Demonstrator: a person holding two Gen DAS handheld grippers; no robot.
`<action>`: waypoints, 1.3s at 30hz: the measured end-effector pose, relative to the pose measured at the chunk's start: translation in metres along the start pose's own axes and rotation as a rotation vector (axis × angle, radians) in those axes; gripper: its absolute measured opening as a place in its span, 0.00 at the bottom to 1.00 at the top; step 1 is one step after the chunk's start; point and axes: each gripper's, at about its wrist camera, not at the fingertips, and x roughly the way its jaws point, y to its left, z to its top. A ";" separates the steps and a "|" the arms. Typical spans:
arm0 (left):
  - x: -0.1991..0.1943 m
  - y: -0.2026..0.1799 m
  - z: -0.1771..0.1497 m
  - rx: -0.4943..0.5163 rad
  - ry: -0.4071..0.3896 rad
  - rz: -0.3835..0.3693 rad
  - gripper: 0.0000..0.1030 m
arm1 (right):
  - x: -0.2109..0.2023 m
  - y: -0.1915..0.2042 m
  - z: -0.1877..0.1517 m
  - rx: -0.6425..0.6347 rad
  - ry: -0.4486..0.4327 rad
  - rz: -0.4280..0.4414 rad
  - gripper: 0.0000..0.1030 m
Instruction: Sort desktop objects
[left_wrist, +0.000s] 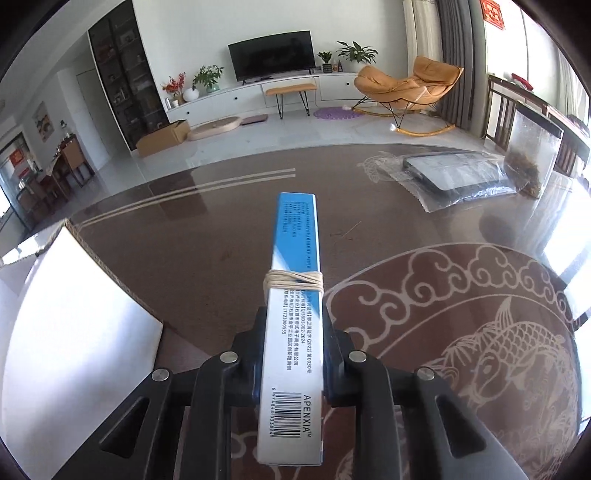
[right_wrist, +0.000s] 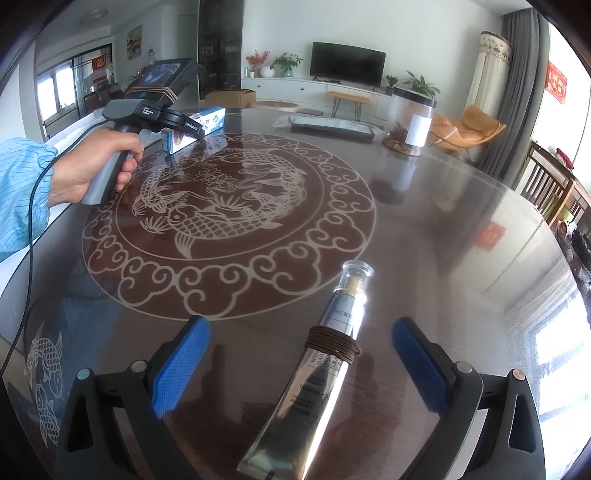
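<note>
- Left wrist view: the left gripper (left_wrist: 293, 354) is clamped on a long blue-and-white box (left_wrist: 293, 314) that runs straight out between its jaws; pale cord (left_wrist: 293, 283) is wound round the box just ahead of the fingertips. The box is held clear of the table (left_wrist: 221, 251).
- Only this view shows the white sheet (left_wrist: 74, 314) with a cardboard edge, to the left of the box.
- Right wrist view: the right gripper (right_wrist: 301, 362) stands wide open, its blue pads (right_wrist: 181, 363) well apart from the silver tube (right_wrist: 317, 373) lying between them on the table. The tube has a clear cap (right_wrist: 356, 275) at its far end and brown cord (right_wrist: 332, 343) round its middle.
- Only this view shows the left gripper from outside: a hand (right_wrist: 92, 170) in a light blue sleeve (right_wrist: 22, 192) grips its handle, far left of the tube, with the box in its jaws.
- Containers: a clear jar (right_wrist: 412, 122) with brownish contents at its bottom stands beyond the tube; just left of it lies a flat dark item in a clear bag (right_wrist: 330, 127).
- Surface: glossy dark brown, with a pale fish-and-cloud medallion (right_wrist: 229, 225) beyond the tube.
- Room: a television (right_wrist: 347, 66), potted plants and an orange rocking chair (right_wrist: 469, 127) lie past the table.
</note>
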 end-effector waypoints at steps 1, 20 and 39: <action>-0.004 0.002 -0.005 -0.017 0.003 -0.017 0.22 | 0.000 0.000 0.000 0.000 0.001 0.000 0.97; -0.185 -0.020 -0.220 -0.099 -0.002 -0.129 0.27 | 0.001 0.002 0.001 -0.006 0.002 -0.021 0.97; -0.178 -0.038 -0.219 -0.001 0.047 -0.149 0.89 | 0.004 0.007 0.002 -0.037 0.016 -0.109 0.97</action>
